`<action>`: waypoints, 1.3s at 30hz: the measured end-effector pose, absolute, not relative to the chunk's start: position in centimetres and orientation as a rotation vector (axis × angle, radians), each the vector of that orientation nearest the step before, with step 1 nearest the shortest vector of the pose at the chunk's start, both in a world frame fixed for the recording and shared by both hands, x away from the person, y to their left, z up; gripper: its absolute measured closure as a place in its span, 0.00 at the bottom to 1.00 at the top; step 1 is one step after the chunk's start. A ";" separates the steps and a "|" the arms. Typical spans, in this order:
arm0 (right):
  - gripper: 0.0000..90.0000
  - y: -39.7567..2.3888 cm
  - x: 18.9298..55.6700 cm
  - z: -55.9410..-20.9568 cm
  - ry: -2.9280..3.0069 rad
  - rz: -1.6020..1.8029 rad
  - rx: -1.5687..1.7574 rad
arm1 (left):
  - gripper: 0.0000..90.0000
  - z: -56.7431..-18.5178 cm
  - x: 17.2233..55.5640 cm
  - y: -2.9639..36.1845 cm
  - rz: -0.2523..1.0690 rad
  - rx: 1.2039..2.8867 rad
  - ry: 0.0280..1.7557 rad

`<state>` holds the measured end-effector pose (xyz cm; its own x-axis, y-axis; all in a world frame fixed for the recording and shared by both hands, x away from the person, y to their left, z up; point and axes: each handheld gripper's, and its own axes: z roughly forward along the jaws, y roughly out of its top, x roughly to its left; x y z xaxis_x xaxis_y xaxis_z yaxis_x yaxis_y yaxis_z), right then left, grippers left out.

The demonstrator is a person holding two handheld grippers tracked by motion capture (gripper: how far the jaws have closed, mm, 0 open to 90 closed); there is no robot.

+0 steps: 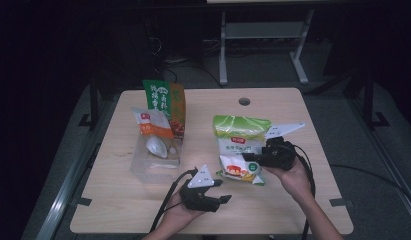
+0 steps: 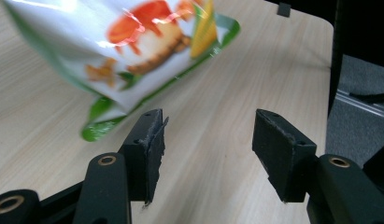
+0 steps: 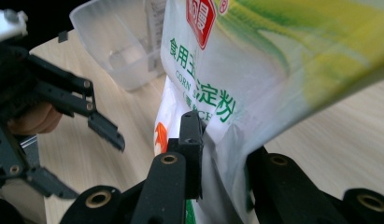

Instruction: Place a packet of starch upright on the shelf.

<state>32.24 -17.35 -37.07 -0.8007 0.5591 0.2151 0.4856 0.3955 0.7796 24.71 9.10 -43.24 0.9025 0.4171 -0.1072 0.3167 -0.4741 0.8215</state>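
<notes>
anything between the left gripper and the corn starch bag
Nothing visible. The left hand-held gripper has its jaws open with bare table between it and the bag's lower corner. The right hand-held gripper is clamped on the bag's side.

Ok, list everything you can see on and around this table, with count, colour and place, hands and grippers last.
corn starch bag: one, green and white, right of centre, clamped by the right gripper.
clear plastic container: one, transparent, left of centre, white spoon-like thing inside.
snack packets: two, green and orange-white, standing in and behind the container.
table: one, light wood, round hole at far edge.
left gripper: one, black, near edge, jaws open.
right gripper: one, black, shut on the bag.
</notes>
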 end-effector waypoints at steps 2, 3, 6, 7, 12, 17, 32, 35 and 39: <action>0.86 -16.8 32.5 -36.7 2.560 1.389 0.929 | 0.48 -43.3 24.4 9.3 0.130 2.100 0.521; 0.87 -16.4 32.7 -36.5 2.567 1.387 0.919 | 0.47 -43.4 24.4 9.4 0.130 2.114 0.512; 0.87 -15.4 33.1 -36.0 2.573 1.389 0.897 | 0.46 -43.4 24.0 9.7 0.135 2.110 0.503; 0.87 -15.1 33.2 -35.9 2.572 1.396 0.892 | 0.46 -43.4 23.9 9.9 0.135 2.113 0.498; 0.87 -13.3 33.7 -35.2 2.586 1.414 0.855 | 0.45 -43.5 23.2 10.4 0.147 2.112 0.482; 0.87 -11.4 34.0 -34.4 2.599 1.429 0.802 | 0.45 -43.3 22.7 10.8 0.161 2.116 0.457; 0.87 -6.3 34.7 -32.5 2.624 1.476 0.683 | 0.44 -43.4 21.7 11.5 0.155 2.109 0.464; 0.87 -5.6 34.7 -32.1 2.623 1.475 0.661 | 0.44 -43.4 21.8 11.6 0.160 2.103 0.468; 0.88 -4.6 34.8 -31.8 2.625 1.481 0.653 | 0.44 -43.3 21.8 11.8 0.160 2.103 0.471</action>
<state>34.84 -4.62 -31.82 -0.9089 0.3876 0.1541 0.3323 0.4497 0.8290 21.80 11.76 -43.34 0.9176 0.3916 -0.0684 0.2683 -0.4831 0.8335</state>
